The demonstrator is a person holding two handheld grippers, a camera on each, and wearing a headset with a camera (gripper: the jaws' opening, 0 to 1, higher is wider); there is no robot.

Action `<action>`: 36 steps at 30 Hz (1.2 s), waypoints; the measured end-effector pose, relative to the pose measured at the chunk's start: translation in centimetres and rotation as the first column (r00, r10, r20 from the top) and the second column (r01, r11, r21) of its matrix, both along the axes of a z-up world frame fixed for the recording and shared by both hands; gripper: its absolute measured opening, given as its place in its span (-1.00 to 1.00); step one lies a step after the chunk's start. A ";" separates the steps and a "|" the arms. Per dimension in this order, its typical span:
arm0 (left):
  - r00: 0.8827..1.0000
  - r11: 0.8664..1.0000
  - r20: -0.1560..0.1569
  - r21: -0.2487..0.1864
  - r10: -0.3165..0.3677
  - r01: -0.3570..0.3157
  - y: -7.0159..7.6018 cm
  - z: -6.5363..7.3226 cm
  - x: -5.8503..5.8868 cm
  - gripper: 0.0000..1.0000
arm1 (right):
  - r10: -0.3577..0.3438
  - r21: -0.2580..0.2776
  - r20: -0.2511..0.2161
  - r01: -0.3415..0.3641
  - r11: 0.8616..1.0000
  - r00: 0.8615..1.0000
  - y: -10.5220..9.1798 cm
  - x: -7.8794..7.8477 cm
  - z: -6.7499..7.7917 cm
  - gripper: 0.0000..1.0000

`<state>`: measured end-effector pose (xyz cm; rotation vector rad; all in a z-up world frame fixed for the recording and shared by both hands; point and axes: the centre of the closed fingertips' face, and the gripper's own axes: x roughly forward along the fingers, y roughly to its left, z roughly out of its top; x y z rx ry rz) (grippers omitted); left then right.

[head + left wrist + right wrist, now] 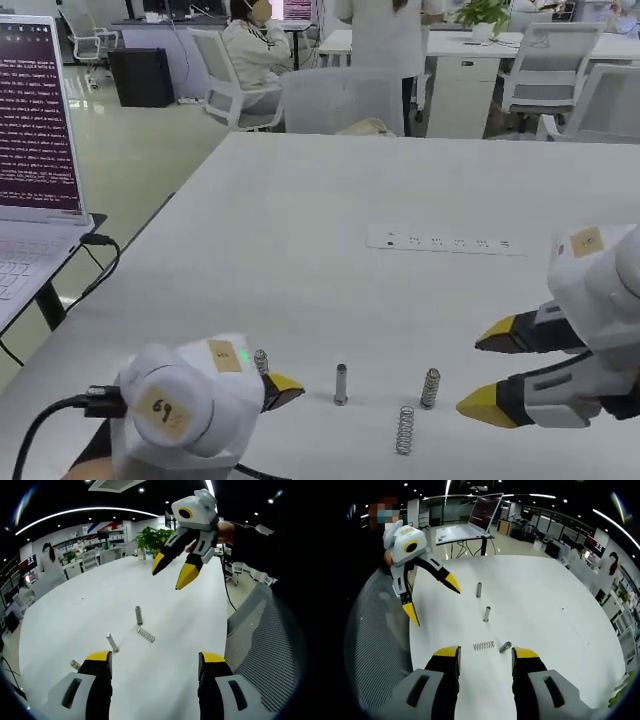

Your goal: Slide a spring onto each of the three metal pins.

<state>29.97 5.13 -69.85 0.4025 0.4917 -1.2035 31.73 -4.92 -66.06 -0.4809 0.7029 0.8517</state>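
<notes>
Three small metal pins stand near the white table's front edge. The middle pin is bare. The right pin wears a spring. The left pin looks coiled too, beside my left gripper's yellow tip. A loose spring lies flat in front of the right pin. My left gripper is open and holds nothing. My right gripper hovers open just right of the springs.
A white power strip lies further back on the table. An open laptop with a black cable sits on a stand at the left. Office chairs and people fill the background.
</notes>
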 end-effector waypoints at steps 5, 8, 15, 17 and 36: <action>1.000 1.000 -0.002 0.014 -0.013 0.013 -2.1 -0.6 0.1 0.23 | -0.012 0.016 0.001 0.012 1.000 1.000 -0.2 -0.1 -0.1 -0.23; 1.000 1.000 -0.004 0.023 -0.010 0.010 -3.2 -1.1 0.4 0.09 | -0.018 0.014 0.002 0.018 1.000 1.000 -0.5 -0.2 -0.1 -0.23; 0.998 0.998 -0.030 0.040 0.046 -0.045 -4.7 -2.6 1.7 -0.20 | -0.034 0.015 0.000 0.034 0.999 0.999 -1.1 -0.5 -0.5 -0.23; 0.998 0.997 -0.039 0.055 0.051 -0.049 -5.0 -3.3 1.9 -0.27 | -0.036 0.019 -0.003 0.036 0.999 0.999 -1.1 -0.6 -0.7 -0.23; 0.980 0.976 -0.081 0.137 0.184 -0.171 -7.6 -7.9 4.2 -0.60 | -0.055 0.031 -0.024 0.055 0.998 0.998 -1.9 -0.8 -1.7 -0.24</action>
